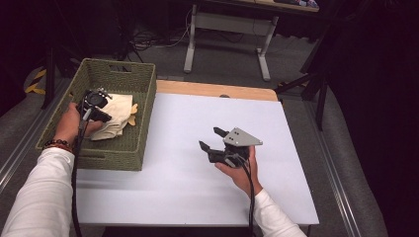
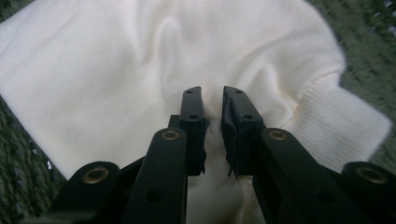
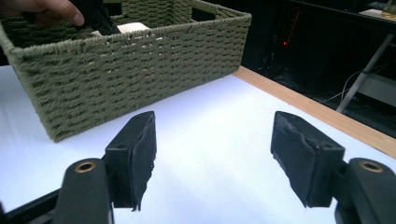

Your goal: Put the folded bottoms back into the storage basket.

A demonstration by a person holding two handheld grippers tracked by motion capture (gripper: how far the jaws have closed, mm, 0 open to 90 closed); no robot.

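A cream cloth [image 1: 117, 114] lies crumpled in a green woven basket [image 1: 118, 74] at the table's left. My left gripper [image 1: 104, 117] reaches down into the basket. In the left gripper view its jaws [image 2: 212, 91] stand almost together with a fold of the cloth [image 2: 116, 70] pinched between the pads. My right gripper [image 1: 208, 137] hovers over the middle of the white table [image 1: 173, 187], pointing left toward the basket. Its jaws [image 3: 214, 119] are wide apart with nothing between them; the basket [image 3: 130, 70] stands ahead of them.
A strip of wooden table edge [image 1: 212, 90] runs along the far side. Behind it stand the white legs of a desk [image 1: 264, 54]. A black curtain [image 1: 380, 98] hangs at the right. The basket's near wall [image 1: 111, 155] overhangs the table's left edge.
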